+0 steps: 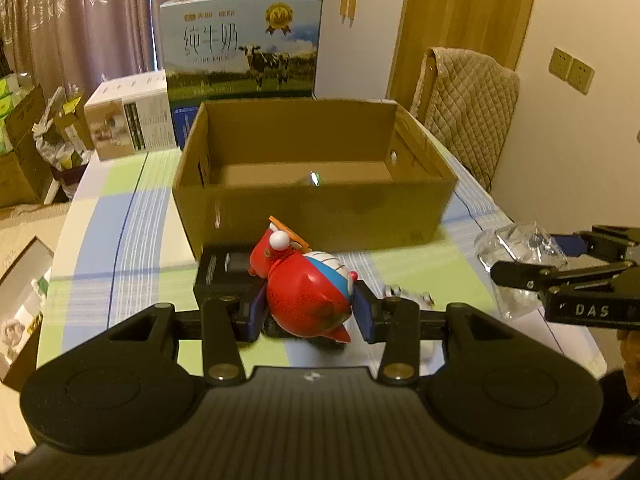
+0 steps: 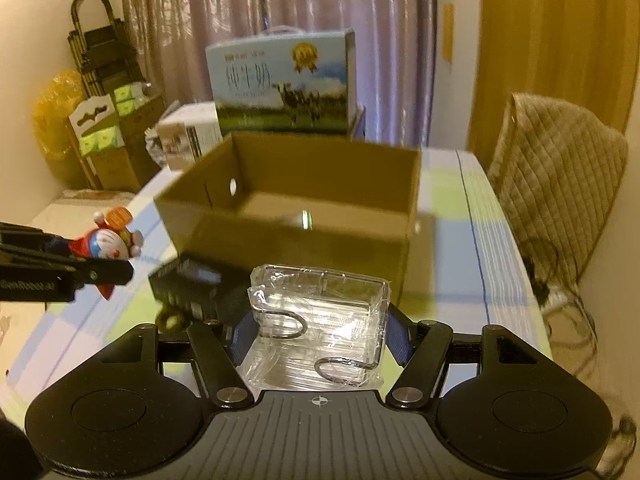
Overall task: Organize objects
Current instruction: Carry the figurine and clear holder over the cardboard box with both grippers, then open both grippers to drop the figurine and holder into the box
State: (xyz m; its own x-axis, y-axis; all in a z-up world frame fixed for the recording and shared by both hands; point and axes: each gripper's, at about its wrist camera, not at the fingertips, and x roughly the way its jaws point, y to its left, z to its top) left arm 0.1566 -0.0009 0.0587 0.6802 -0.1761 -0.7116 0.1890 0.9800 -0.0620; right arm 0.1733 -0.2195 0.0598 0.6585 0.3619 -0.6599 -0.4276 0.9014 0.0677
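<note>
My left gripper (image 1: 310, 312) is shut on a red toy figure (image 1: 306, 292) with a blue-and-white face, held in front of the open cardboard box (image 1: 316, 208). The toy also shows in the right wrist view (image 2: 114, 244), at the left. My right gripper (image 2: 318, 334) is shut on a clear plastic packet of metal hooks (image 2: 320, 320), held before the same box (image 2: 288, 236). The right gripper and its packet (image 1: 516, 248) appear at the right edge of the left wrist view. A small shiny object (image 1: 314, 178) lies inside the box.
A black box (image 1: 224, 276) lies on the checked tablecloth (image 1: 120, 220) in front of the cardboard box. A milk carton (image 1: 244, 44) and a white box (image 1: 128, 120) stand behind. A padded chair (image 1: 468, 108) is at the right. A small object (image 1: 404, 292) lies by the left gripper.
</note>
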